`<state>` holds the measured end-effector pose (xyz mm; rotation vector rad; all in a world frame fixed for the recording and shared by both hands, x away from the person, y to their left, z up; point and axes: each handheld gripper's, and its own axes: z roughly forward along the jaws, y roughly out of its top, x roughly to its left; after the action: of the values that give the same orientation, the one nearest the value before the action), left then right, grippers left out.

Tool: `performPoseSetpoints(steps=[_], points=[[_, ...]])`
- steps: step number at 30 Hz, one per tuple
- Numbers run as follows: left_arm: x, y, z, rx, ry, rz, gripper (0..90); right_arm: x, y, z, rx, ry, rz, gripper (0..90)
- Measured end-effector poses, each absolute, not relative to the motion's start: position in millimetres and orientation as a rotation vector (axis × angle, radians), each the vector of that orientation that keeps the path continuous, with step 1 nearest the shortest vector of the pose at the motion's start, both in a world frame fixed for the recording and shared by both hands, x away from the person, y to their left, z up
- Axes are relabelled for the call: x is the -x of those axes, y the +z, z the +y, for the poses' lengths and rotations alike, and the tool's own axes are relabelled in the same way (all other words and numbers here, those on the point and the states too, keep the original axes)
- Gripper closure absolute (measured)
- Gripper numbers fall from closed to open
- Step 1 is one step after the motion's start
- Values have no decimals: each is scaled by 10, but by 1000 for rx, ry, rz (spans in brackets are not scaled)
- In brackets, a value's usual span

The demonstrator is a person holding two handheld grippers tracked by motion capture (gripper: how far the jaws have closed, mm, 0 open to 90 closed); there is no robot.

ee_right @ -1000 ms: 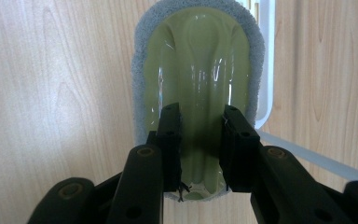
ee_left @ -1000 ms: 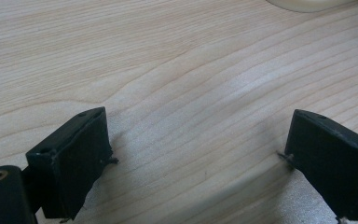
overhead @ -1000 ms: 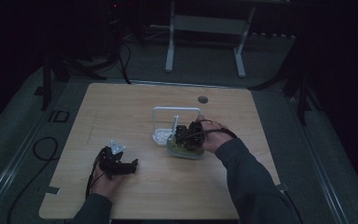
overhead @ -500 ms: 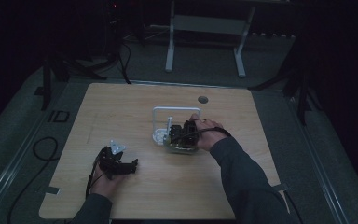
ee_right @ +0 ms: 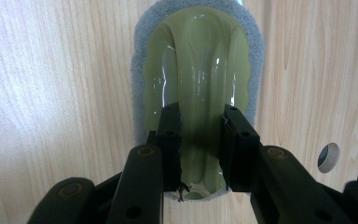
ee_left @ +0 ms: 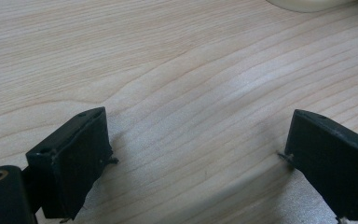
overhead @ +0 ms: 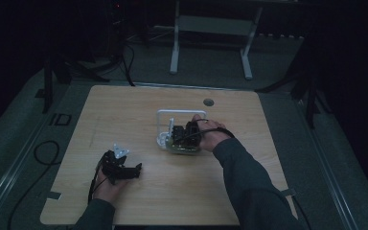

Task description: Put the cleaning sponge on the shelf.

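**Right gripper clamps a green scrubber by its handle ridge**

High view: A light wooden table (overhead: pixel 139 120) stands in a dark room. A white rack (overhead: pixel 165 125) sits near its middle and serves as the landmark here. Just on the near right of the rack, the person's right hand holds the right gripper (overhead: pixel 184 135) low over a pale green scrubber (overhead: pixel 182 147), which lies on the table touching or nearly touching the rack's near edge; at this size I cannot tell which. The left gripper (overhead: pixel 133 171) rests well apart from the rack, toward the near left part of the table, with the left hand behind it and a cable trailing from it. A round hole (overhead: pixel 209 102) in the tabletop lies beyond the rack, toward the far edge.

Left gripper view: The left gripper (ee_left: pixel 200 154) has its two black jaws standing wide apart, with bare wood grain between them and nothing held. A pale rounded edge shows at the top of the picture.

Right gripper view: The right gripper (ee_right: pixel 201 149) has its jaws closed on the raised middle ridge of the scrubber (ee_right: pixel 198 60), a glossy translucent green body with a grey sponge rim, lying on the wood. The tabletop hole (ee_right: pixel 328 157) shows at the right.
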<state>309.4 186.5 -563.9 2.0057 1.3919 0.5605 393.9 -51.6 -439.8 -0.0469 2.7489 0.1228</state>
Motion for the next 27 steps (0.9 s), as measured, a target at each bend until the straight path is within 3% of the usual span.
performPoseSetpoints(steps=[27], points=[[-3093, -5638, 1865, -2007, 560, 1392, 67, -4154, -4629, -254, 67, 47, 2703, 714]])
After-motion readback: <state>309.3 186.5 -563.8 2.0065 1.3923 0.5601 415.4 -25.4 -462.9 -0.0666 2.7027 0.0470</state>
